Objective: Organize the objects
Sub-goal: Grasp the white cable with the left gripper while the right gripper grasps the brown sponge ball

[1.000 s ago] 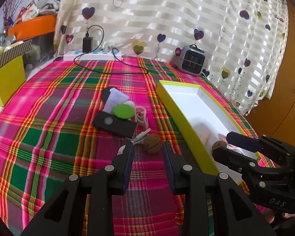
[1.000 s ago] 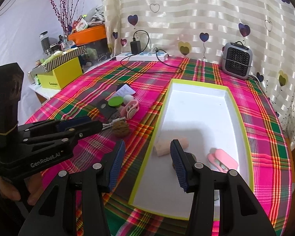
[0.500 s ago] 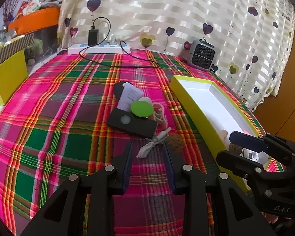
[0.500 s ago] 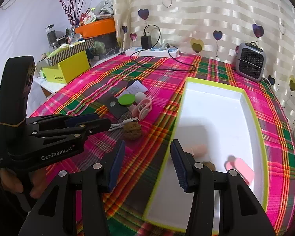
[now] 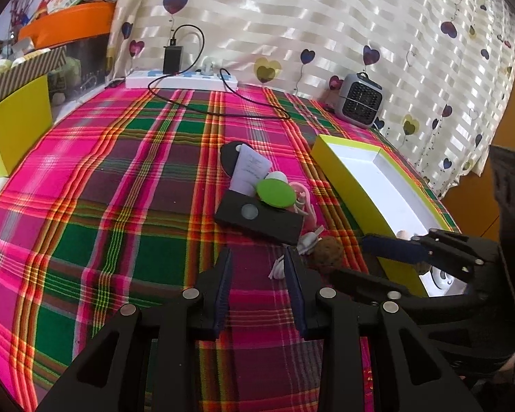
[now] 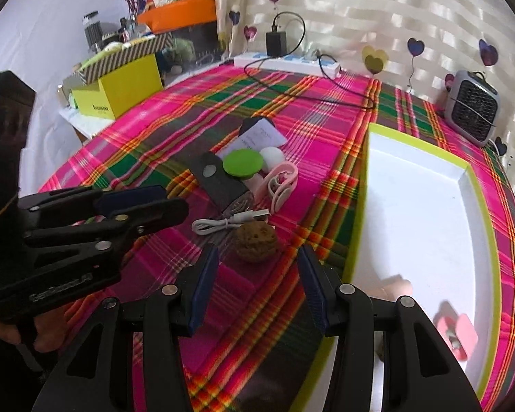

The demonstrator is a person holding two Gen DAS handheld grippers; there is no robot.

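Right tongs (image 6: 257,285) parted, walnut (image 6: 257,242) just ahead.

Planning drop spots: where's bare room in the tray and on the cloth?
The tray is bare across its far and middle floor; only its near end holds a pink clip and a beige piece. The cloth is free between the pile and the power strip. It is crowded around the black box, cable and walnut.
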